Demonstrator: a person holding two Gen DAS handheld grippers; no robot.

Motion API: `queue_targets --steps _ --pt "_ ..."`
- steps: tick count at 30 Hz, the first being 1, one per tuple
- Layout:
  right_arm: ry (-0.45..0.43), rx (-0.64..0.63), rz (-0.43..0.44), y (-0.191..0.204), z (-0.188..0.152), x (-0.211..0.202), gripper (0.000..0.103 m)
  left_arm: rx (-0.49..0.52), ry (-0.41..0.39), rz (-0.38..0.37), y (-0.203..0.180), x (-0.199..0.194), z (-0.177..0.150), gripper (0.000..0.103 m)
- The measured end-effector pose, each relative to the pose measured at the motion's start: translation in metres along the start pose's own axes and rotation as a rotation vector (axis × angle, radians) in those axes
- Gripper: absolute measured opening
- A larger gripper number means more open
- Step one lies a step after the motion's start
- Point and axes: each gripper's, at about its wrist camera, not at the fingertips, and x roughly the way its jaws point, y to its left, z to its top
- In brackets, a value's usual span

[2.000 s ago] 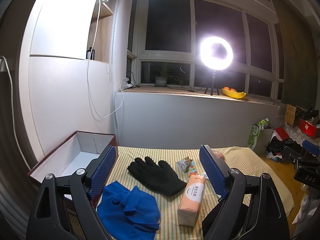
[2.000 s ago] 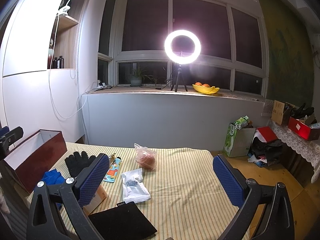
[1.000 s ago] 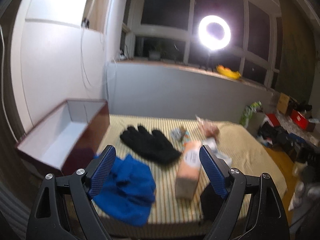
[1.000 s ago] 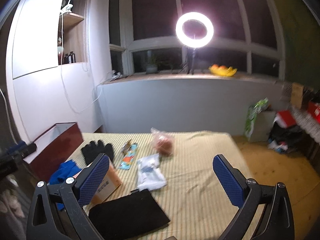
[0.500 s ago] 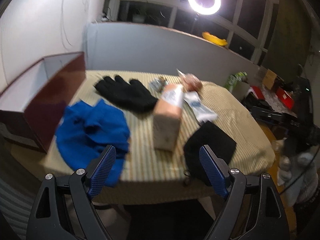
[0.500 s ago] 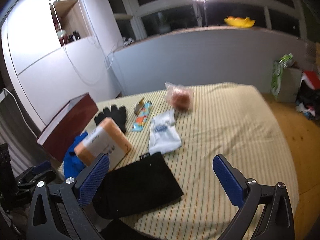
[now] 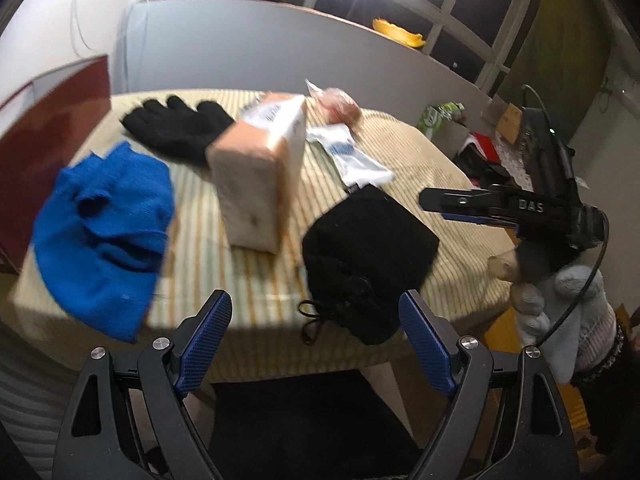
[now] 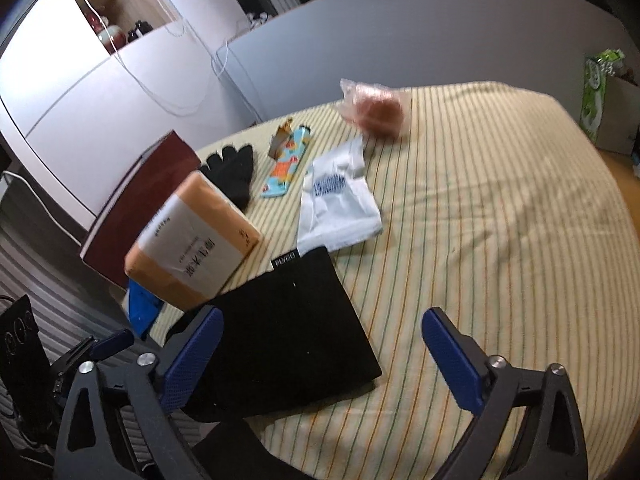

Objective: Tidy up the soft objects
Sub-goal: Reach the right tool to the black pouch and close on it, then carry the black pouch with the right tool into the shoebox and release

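Both cams tipped down vs 2 s ago: window gone, table [image 8: 500, 200] filled view. L→R: red box [image 7: 52, 136] at 9 o'clock, blue cloth [image 7: 104, 220], tissue pack [image 7: 256, 176], black pouch [image 7: 368, 248] at 6. L gripper [image 7: 316, 336] released, empty. R gripper [image 8: 320, 348] released, jaws just narrowed slightly, nothing clamped. Likely approach to pouch; nothing boxed yet.

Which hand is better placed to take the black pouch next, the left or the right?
Probably the left: the black pouch lies between the open left tool fingers. The right tool sits over its edge, also open.
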Motion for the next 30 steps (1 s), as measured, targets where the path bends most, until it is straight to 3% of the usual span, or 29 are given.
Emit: queue_targets --steps 9,16,19,23,25,30 --pt "0.075 -0.003 0.009 -0.003 0.003 0.024 0.092 -0.011 0.079 -0.046 -0.006 0.038 0.002 0.084" --pt "0.106 -0.036 0.019 0.004 0.003 0.031 0.090 0.004 0.078 -0.069 -0.013 0.047 0.007 0.081" --pt "0.122 -0.059 0.027 0.010 0.002 0.034 0.084 0.030 0.078 -0.072 -0.020 0.050 0.008 0.070" --pt "0.140 -0.070 0.034 0.016 0.000 0.036 0.063 0.044 0.075 -0.078 -0.022 0.053 0.009 0.063" --pt "0.143 -0.071 0.034 0.016 -0.001 0.037 0.060 0.049 0.071 -0.075 -0.021 0.054 0.010 0.055" --pt "0.145 -0.028 0.069 0.013 -0.002 0.034 0.046 0.055 0.055 -0.081 -0.024 0.051 0.011 0.049"
